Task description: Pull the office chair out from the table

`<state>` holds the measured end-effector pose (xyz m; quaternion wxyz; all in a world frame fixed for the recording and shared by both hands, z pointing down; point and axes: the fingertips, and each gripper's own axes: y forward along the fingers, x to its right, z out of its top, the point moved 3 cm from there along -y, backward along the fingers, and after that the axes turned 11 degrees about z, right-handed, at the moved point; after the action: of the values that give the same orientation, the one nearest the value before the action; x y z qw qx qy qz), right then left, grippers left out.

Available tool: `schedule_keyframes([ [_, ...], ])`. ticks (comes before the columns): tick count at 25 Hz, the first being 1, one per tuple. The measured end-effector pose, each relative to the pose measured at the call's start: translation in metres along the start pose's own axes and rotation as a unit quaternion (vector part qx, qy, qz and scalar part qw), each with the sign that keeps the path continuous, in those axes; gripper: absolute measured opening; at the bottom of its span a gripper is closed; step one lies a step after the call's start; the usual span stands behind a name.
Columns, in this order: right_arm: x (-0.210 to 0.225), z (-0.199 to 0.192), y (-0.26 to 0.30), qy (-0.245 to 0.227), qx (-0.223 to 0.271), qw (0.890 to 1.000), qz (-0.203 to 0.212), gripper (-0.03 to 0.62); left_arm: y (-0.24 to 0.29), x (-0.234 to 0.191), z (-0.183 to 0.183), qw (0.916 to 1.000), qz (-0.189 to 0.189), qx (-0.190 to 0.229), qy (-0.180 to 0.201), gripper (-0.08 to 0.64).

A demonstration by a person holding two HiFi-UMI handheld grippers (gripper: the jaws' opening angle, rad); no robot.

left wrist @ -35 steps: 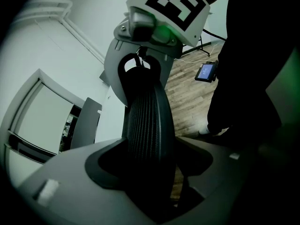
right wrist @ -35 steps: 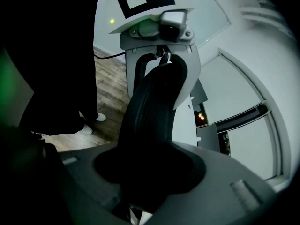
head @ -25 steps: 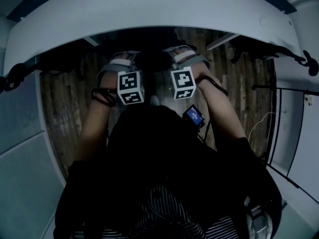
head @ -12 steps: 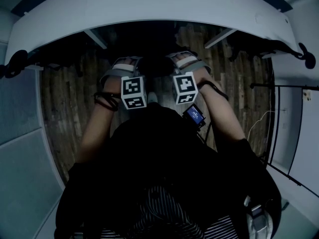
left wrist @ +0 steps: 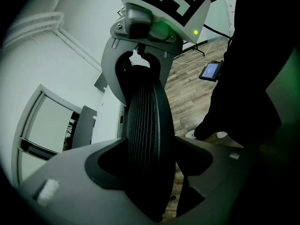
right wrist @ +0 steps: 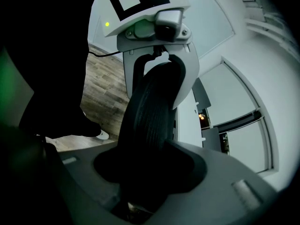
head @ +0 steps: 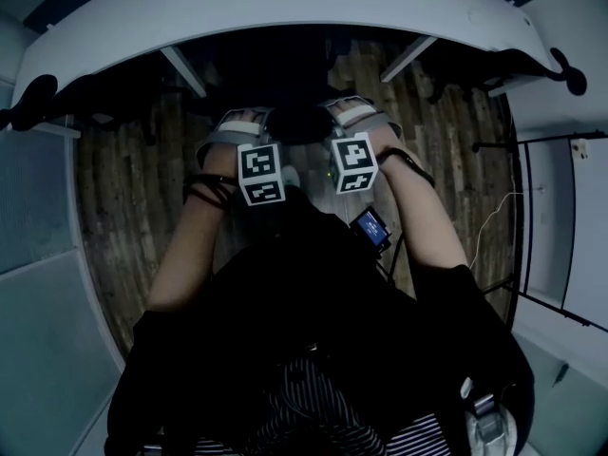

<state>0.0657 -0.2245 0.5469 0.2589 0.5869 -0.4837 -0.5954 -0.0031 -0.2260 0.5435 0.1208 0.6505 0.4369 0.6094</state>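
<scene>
The office chair's black mesh backrest point(head: 298, 124) shows as a dark shape between my hands, in front of the white curved table point(head: 285, 8). My left gripper point(head: 245, 129) is shut on the backrest's top edge. My right gripper point(head: 348, 120) is shut on that same edge a little to its right. In the left gripper view the mesh edge point(left wrist: 145, 121) runs between the jaws of the left gripper point(left wrist: 146, 172) up to the right gripper point(left wrist: 140, 60). The right gripper view mirrors this: the right gripper point(right wrist: 150, 172) clamps the backrest edge point(right wrist: 150, 111), with the left gripper point(right wrist: 157, 60) beyond. The seat and wheels are hidden.
Two white table legs point(head: 185, 69) point(head: 404, 57) slant under the tabletop over the wooden plank floor point(head: 123, 207). A small lit screen point(head: 369, 226) hangs at my right forearm. Glass partitions flank both sides, with cables on the floor at right point(head: 494, 226).
The table edge has slid away toward the top of the head view and more floor shows beneath it. Both grippers and the backrest have come back from the table, still clamped.
</scene>
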Motion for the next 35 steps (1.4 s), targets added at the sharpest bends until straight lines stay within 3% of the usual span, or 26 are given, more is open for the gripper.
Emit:
schedule_keyframes([
  [11,-0.092,0.037,-0.039,0.021,-0.008,1.0,0.011,0.206,-0.066,0.079,0.033,0.9999,0.008,0.001,0.014,0.319],
  [19,-0.171,0.053,-0.082,0.024,0.006,0.999,0.036,0.21,-0.116,0.142,0.076,0.9997,0.004,0.002,0.022,0.325],
  [27,-0.239,0.065,-0.113,0.02,0.018,0.999,0.039,0.21,-0.157,0.196,0.113,0.9999,-0.009,-0.006,0.009,0.325],
  [35,-0.302,0.072,-0.145,0.002,0.018,0.999,0.026,0.21,-0.191,0.245,0.15,0.9998,0.005,-0.017,0.0,0.325],
])
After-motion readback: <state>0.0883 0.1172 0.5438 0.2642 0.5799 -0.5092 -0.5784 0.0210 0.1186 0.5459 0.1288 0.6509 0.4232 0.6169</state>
